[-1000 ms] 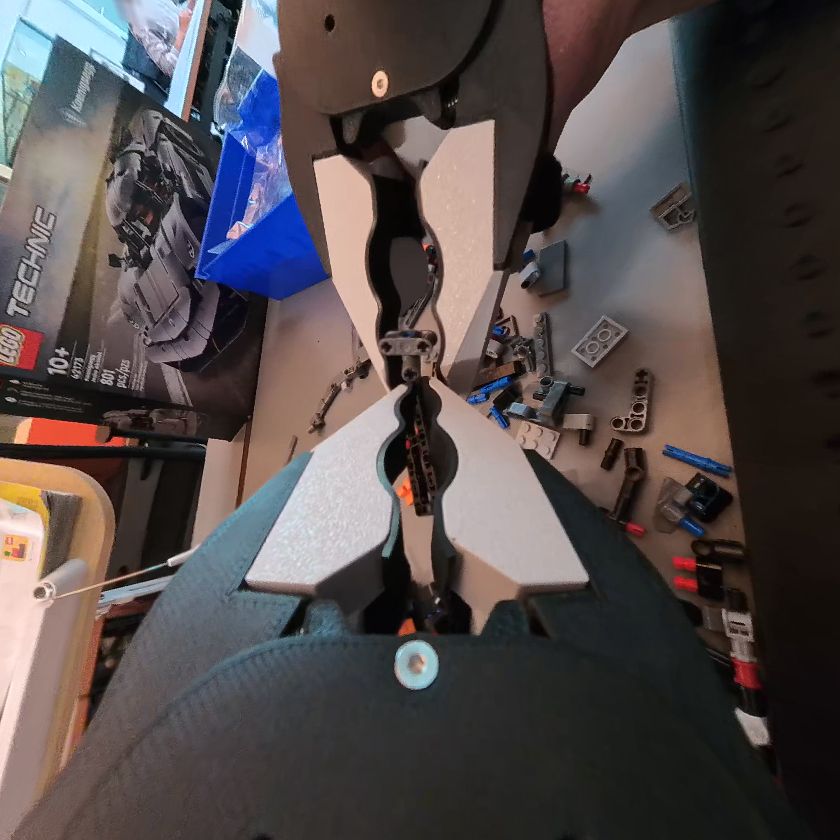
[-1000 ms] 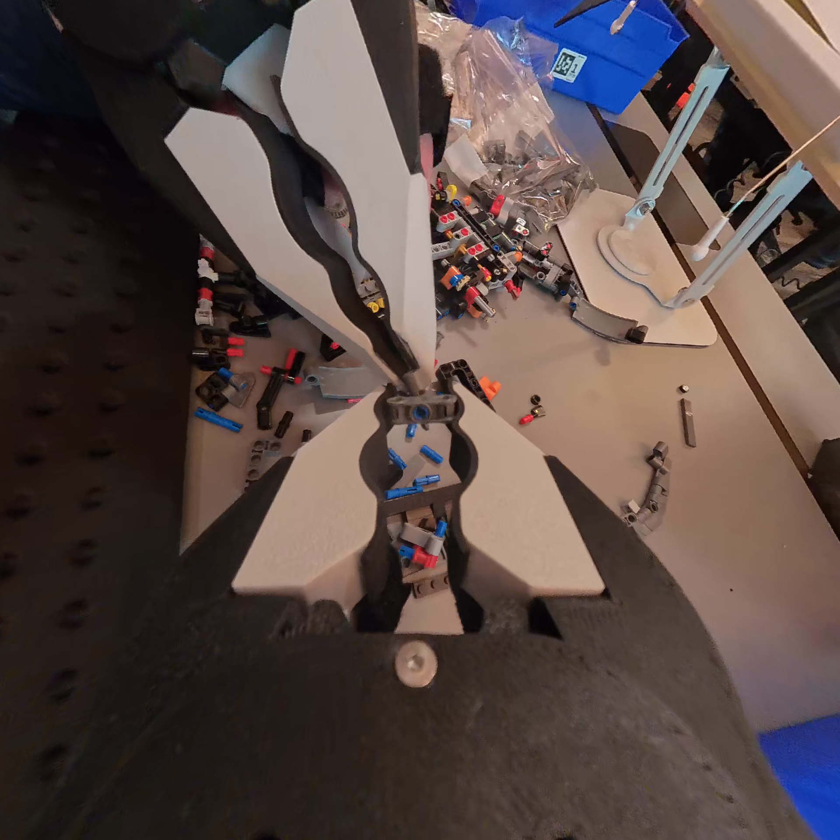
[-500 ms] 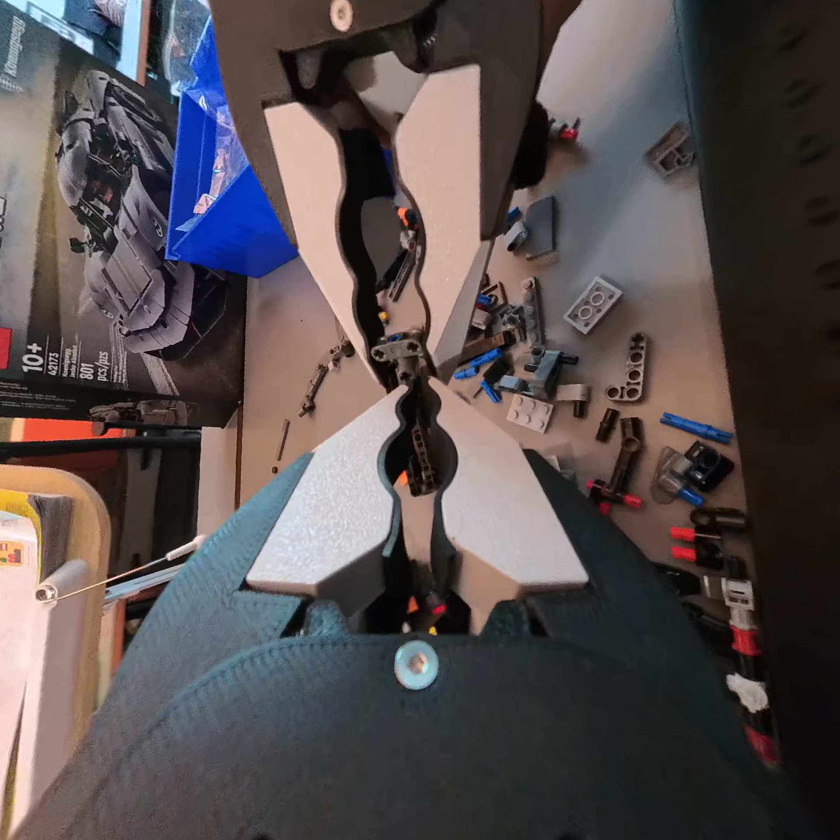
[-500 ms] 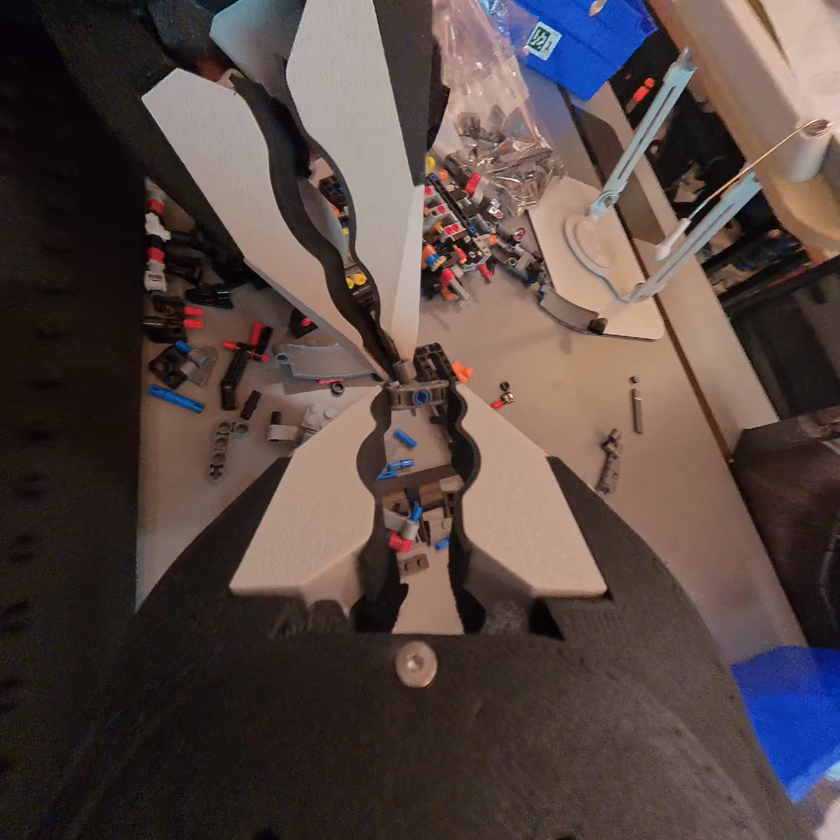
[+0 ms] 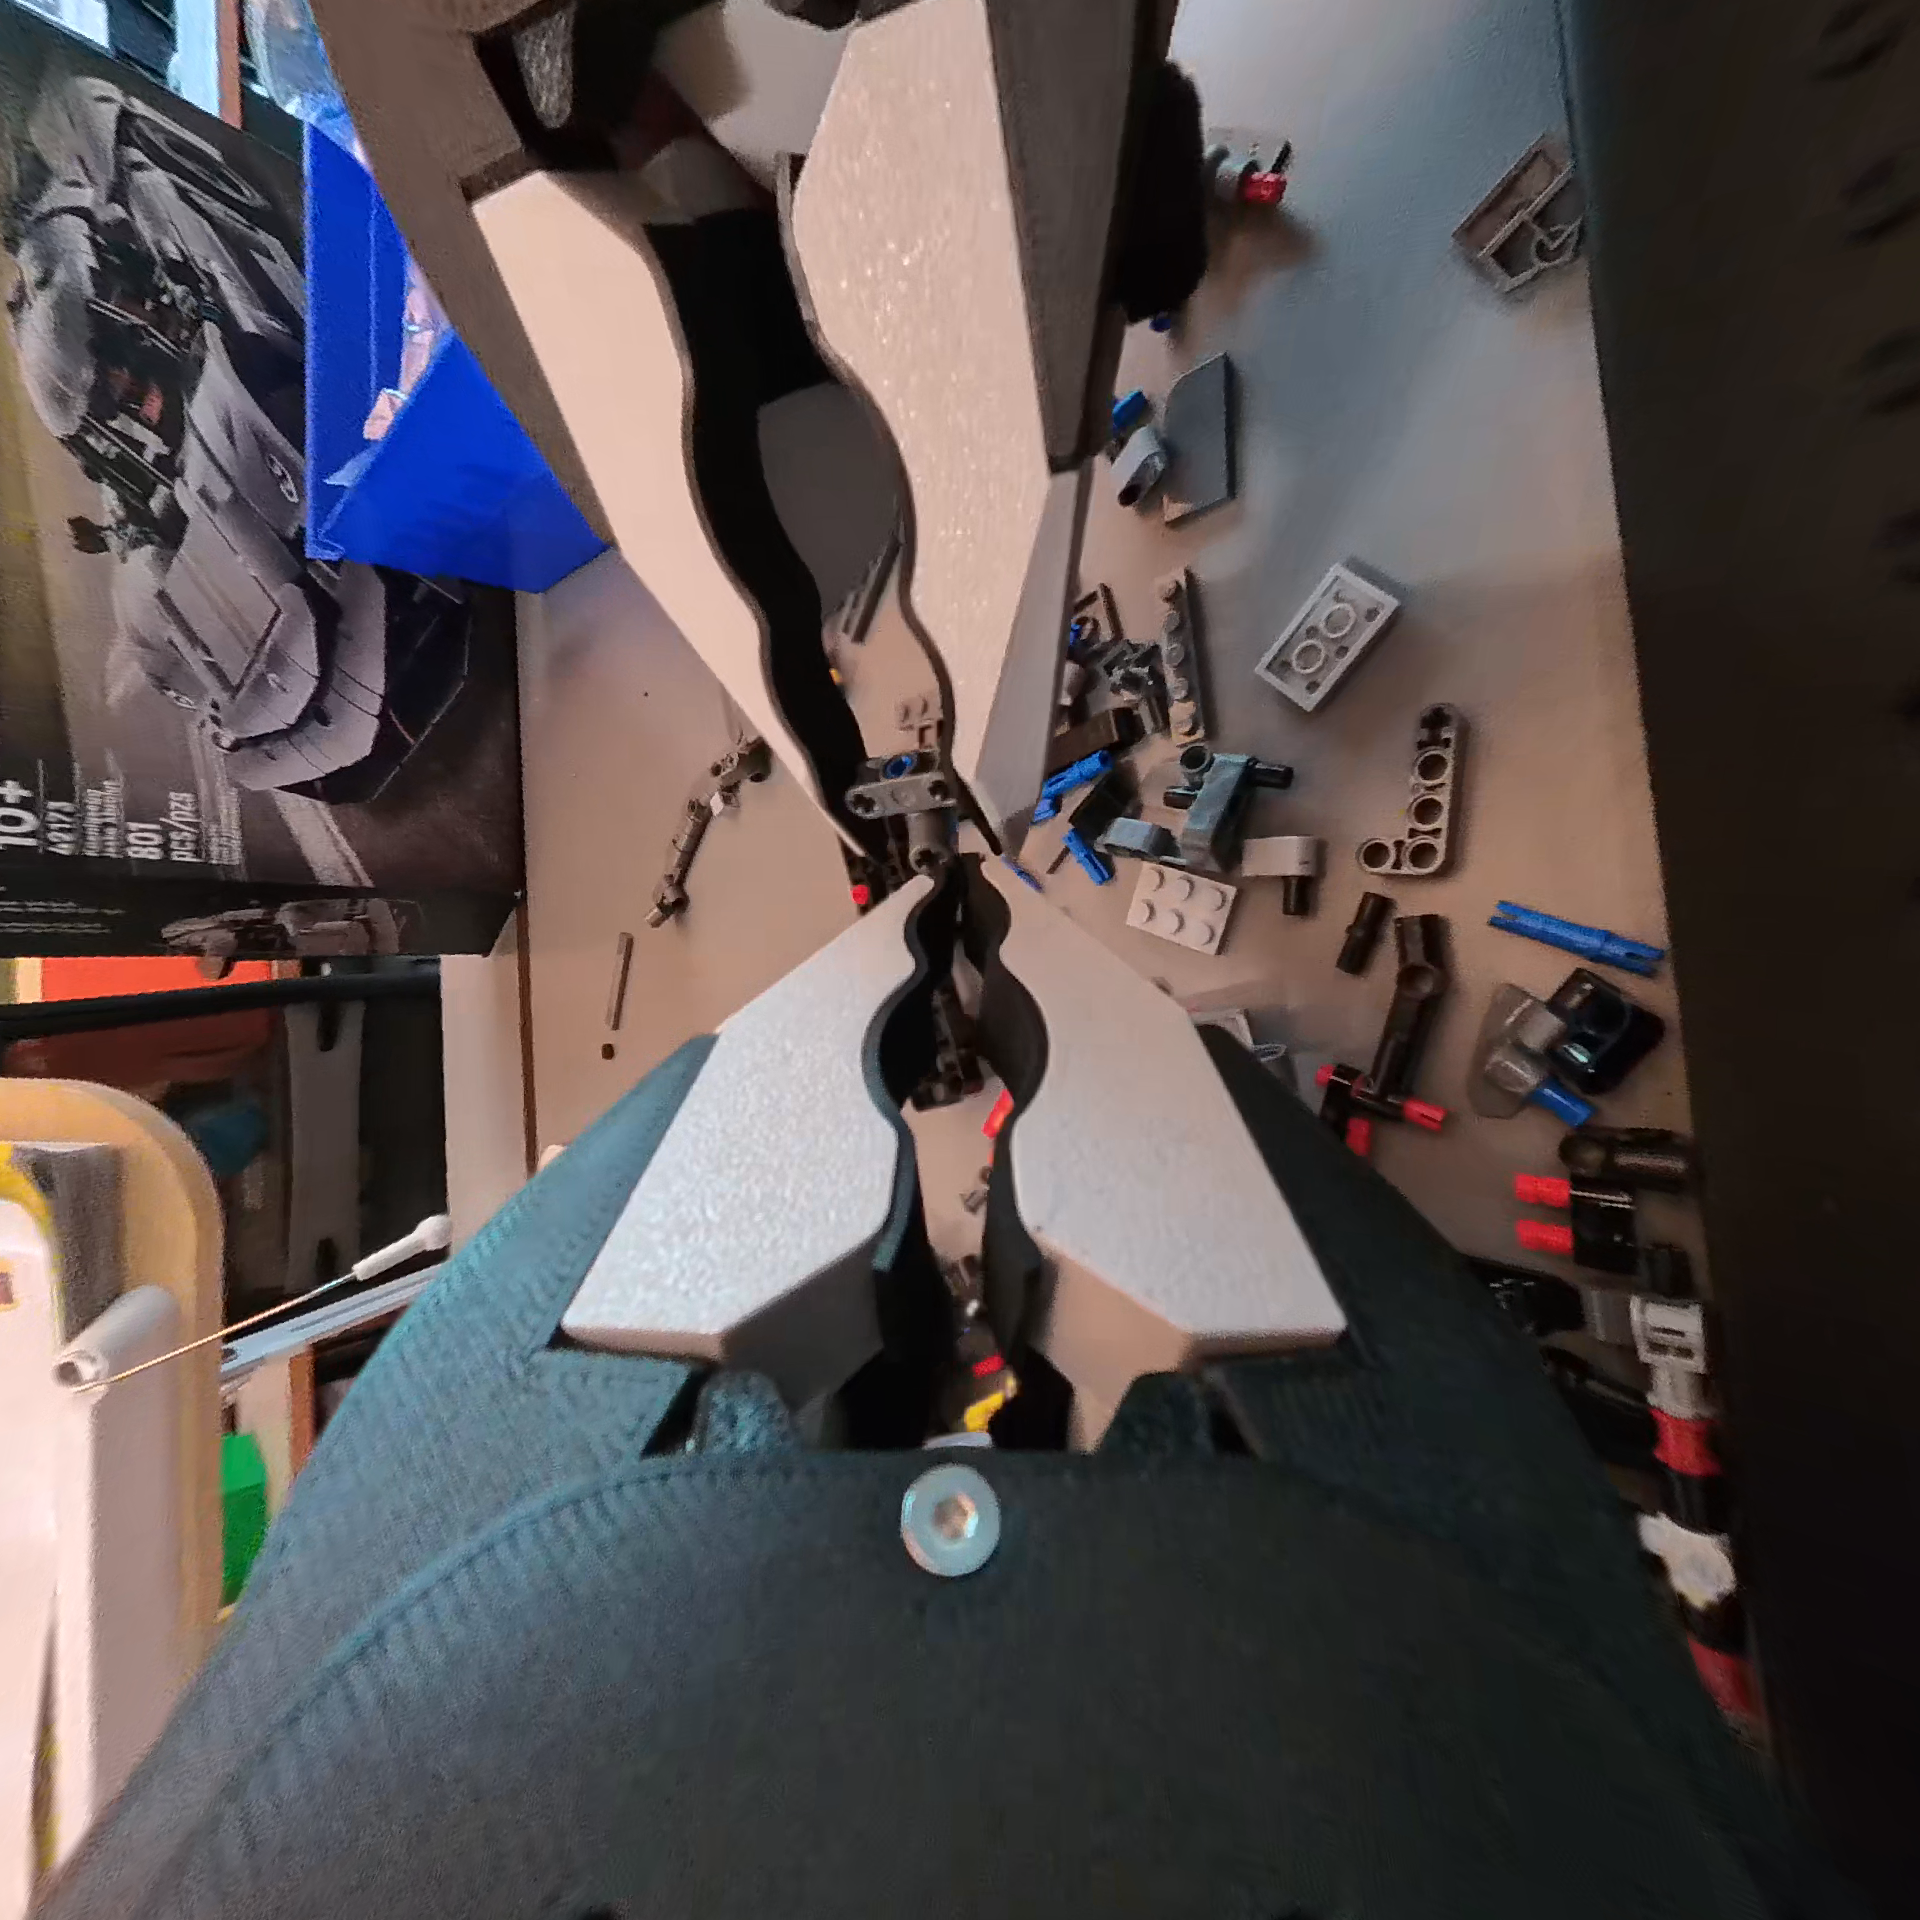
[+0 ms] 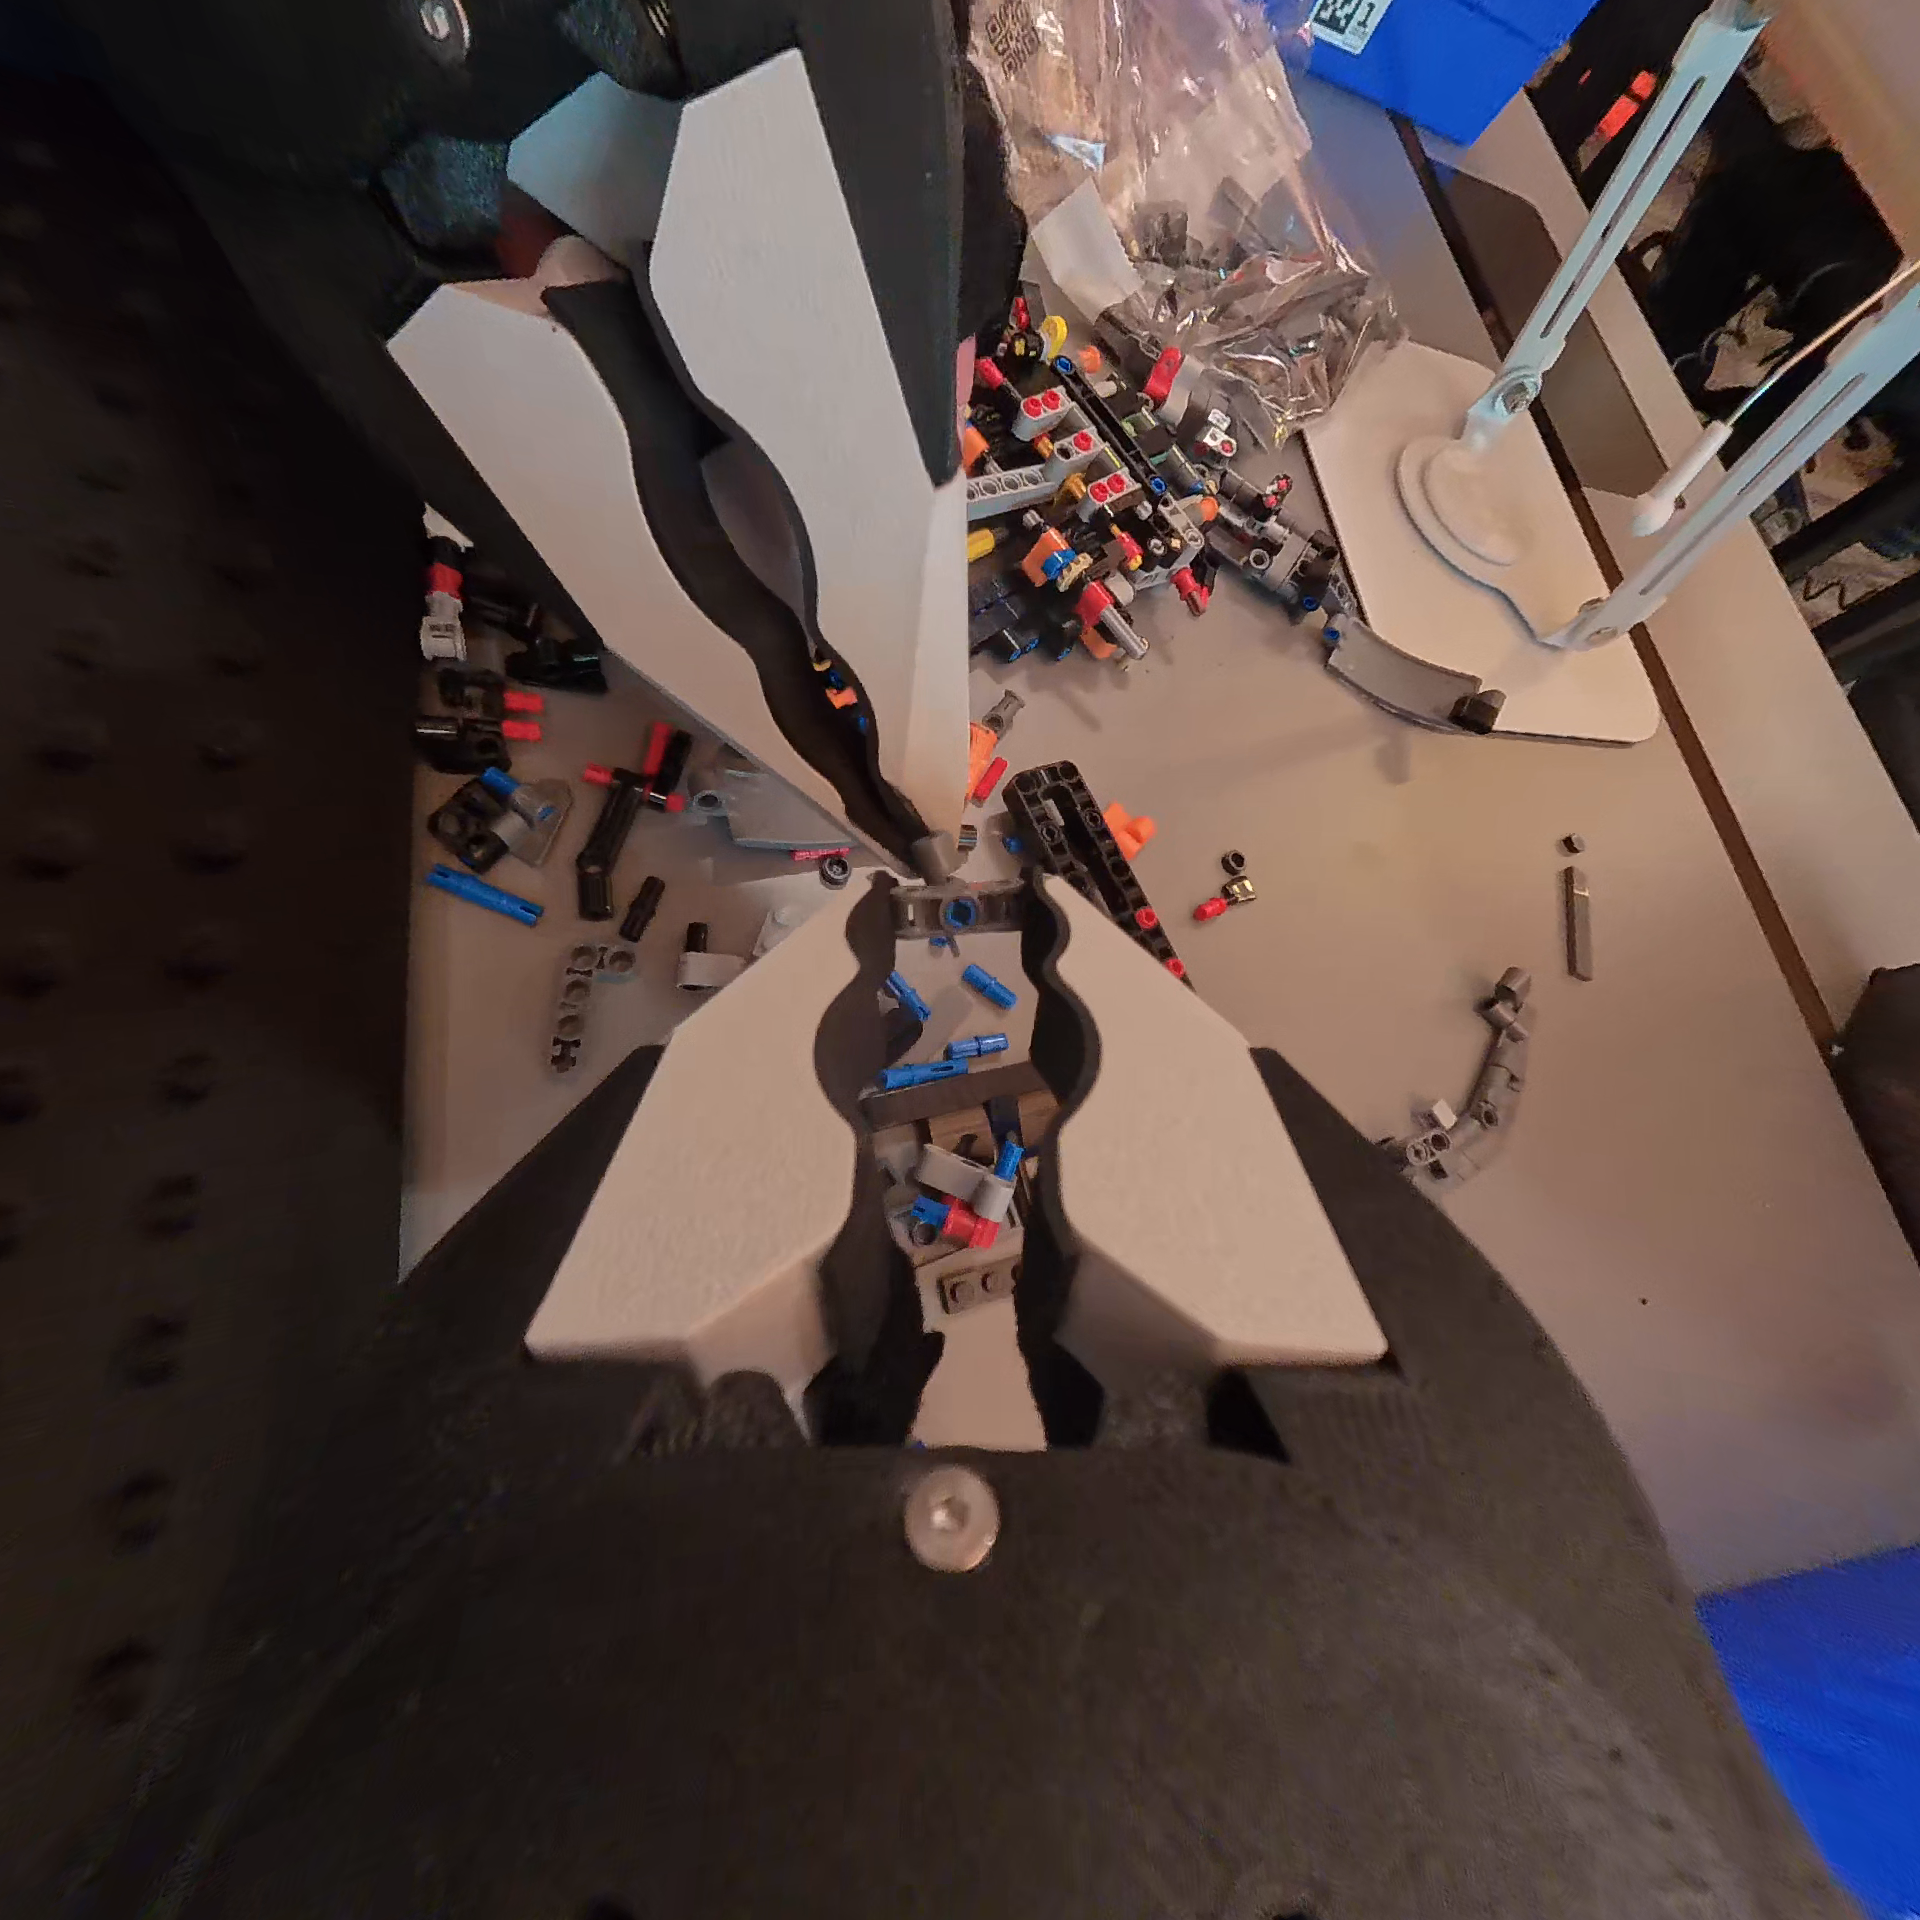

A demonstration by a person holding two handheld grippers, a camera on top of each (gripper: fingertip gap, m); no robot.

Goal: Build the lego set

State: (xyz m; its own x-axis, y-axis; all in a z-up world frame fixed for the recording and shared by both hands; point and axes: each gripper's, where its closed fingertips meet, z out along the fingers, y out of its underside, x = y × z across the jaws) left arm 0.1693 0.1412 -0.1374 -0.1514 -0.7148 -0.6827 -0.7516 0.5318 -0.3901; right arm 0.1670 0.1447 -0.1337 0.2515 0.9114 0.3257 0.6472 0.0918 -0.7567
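My right gripper (image 6: pixel 958 902) is shut on a short dark grey beam (image 6: pixel 956 910) with a blue pin in its middle hole. My left gripper (image 5: pixel 956 891) is shut on a small grey pin piece (image 5: pixel 928 844). The two grippers meet tip to tip above the table, and the grey pin piece (image 6: pixel 935 854) touches the beam's edge. In the left wrist view the right gripper (image 5: pixel 925 816) comes down from the top with the beam (image 5: pixel 902 796). In the right wrist view the left gripper (image 6: pixel 932 840) comes in from the upper left.
A long black beam (image 6: pixel 1081 847) lies on the table just past the tips. Loose parts lie scattered around (image 5: pixel 1330 634). A pile of parts (image 6: pixel 1101 488), a plastic bag (image 6: pixel 1195 187) and a white stand base (image 6: pixel 1475 582) are behind. A set box (image 5: pixel 208 520) and a blue bin (image 5: pixel 416 436) stand beside. My left and right fingertips are right by each other.
Both grippers stay shut and tip to tip on their pieces. The right gripper has tilted and fills more of the left wrist view; the pair has drifted slightly over the table.
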